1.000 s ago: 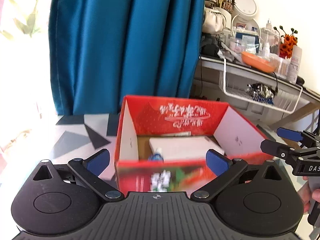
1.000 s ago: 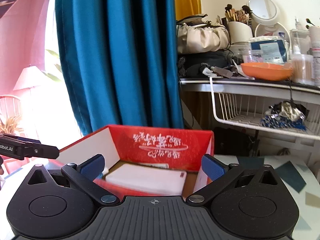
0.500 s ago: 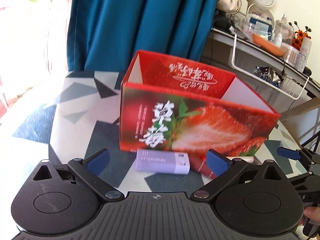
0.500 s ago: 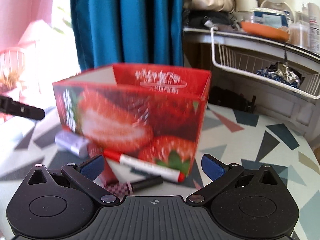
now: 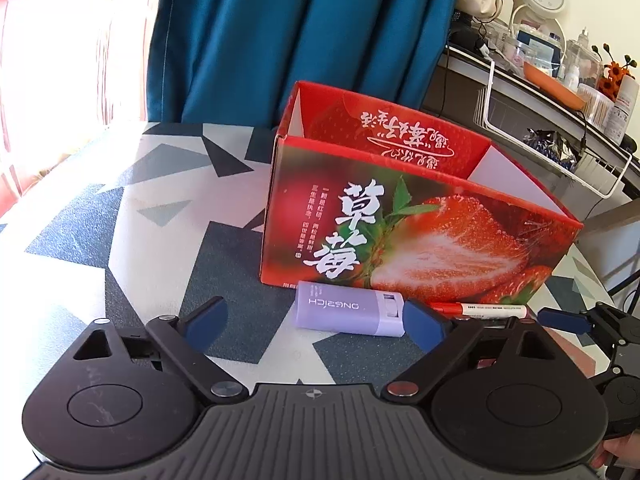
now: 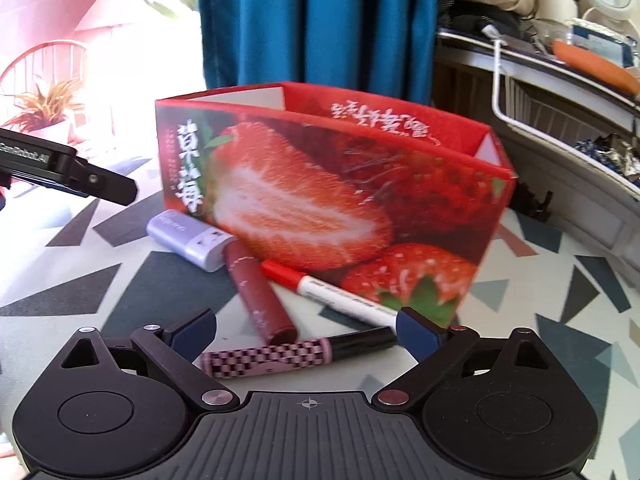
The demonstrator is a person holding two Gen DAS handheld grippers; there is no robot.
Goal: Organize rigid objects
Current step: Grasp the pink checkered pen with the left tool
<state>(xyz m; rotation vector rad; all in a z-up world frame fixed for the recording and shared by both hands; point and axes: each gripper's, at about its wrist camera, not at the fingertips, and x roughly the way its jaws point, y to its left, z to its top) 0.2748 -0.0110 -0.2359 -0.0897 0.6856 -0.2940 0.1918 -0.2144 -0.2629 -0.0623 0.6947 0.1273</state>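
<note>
A red strawberry-print box [image 5: 416,236] [image 6: 332,196], open at the top, stands on the patterned table. In front of it lie a lilac case [image 5: 348,309] [image 6: 186,238], a red-capped white marker [image 5: 484,310] [image 6: 328,286], a dark red tube [image 6: 260,294] and a pink checkered pen [image 6: 296,356]. My left gripper [image 5: 316,326] is open and empty, just before the lilac case. My right gripper [image 6: 306,328] is open and empty, low over the checkered pen and the tube's end.
A teal curtain [image 5: 304,32] hangs behind the table [image 5: 152,240]. At the right a cluttered shelf [image 5: 560,92] with a white wire basket [image 6: 560,128] stands close to the table edge.
Both grippers have pulled back from over the box and dropped low toward the table in front of it. The items before the box have come into view. Both stay open.
</note>
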